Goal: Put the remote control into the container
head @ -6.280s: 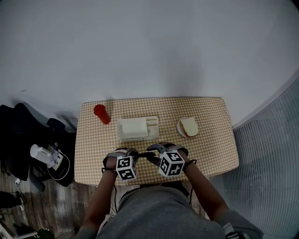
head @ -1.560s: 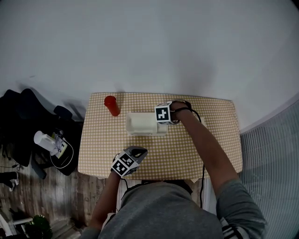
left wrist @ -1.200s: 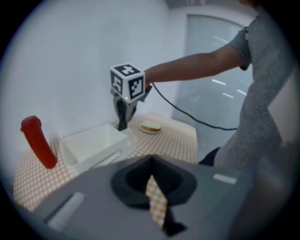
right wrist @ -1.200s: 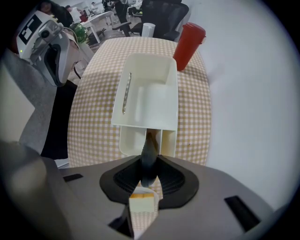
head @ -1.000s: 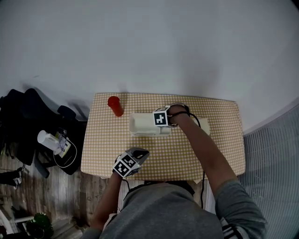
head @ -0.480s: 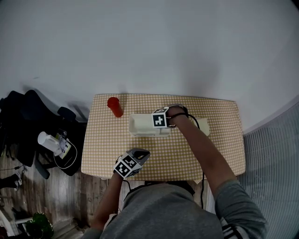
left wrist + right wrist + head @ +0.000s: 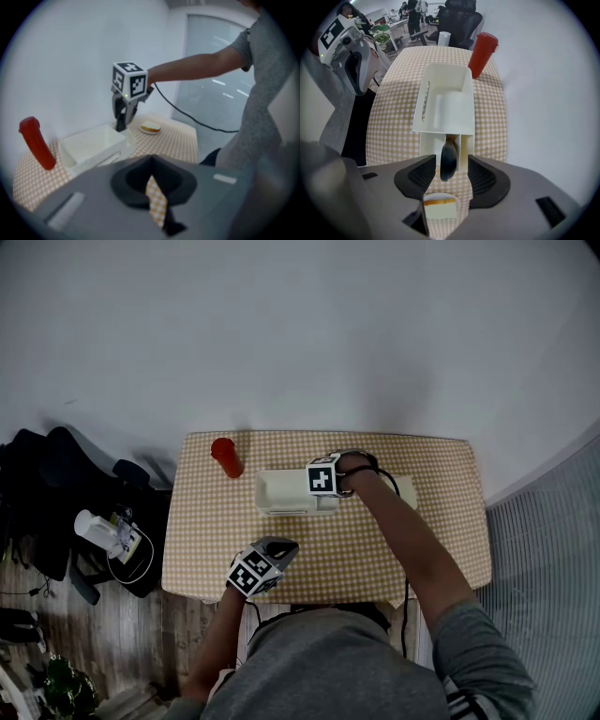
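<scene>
Remote control sits on end in the container slot, straight below my right gripper, jaws just opened off it. Left gripper is shut, empty, well back.

Grey T-shirt; grey left claw, right claw; black-white marker cubes.

A checked tablecloth covers the table. Well beyond the right gripper's fingers, off to their right, a red cup stands upright. Behind the fingers, nearer the camera, a slice of bread lies on a white plate. Black office chairs stand past the table's far end.
</scene>
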Available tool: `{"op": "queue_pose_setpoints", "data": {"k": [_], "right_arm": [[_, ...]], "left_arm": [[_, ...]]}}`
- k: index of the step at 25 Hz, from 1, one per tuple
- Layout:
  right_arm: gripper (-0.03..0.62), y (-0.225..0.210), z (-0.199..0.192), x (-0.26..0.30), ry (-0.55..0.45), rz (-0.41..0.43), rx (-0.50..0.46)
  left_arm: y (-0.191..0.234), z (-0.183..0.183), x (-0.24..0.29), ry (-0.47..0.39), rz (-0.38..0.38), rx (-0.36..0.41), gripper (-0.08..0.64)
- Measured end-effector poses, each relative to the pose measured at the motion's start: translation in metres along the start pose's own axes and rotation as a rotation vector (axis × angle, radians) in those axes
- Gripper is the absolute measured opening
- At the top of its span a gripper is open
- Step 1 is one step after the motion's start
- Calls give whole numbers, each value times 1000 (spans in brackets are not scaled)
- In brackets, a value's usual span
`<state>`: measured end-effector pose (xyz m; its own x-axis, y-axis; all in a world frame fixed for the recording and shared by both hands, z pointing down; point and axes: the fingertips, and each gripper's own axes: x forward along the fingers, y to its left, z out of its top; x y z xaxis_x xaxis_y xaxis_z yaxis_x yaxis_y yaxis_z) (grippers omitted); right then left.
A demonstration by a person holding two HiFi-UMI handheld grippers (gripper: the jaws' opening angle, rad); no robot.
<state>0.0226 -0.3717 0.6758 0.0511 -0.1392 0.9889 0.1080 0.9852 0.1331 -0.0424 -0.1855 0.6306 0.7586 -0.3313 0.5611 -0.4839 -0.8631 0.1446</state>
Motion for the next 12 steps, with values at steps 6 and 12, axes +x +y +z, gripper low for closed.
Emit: {"op": "queue_pose_setpoints", "data": {"k": [6, 12], "right_arm": [[210, 6, -2, -16, -21, 10, 1], [212, 16, -6, -38, -115, -27, 43]], "left_arm": [[1, 5, 1, -6, -7, 9, -2], [1, 10, 5, -10, -14, 21, -2]]}}
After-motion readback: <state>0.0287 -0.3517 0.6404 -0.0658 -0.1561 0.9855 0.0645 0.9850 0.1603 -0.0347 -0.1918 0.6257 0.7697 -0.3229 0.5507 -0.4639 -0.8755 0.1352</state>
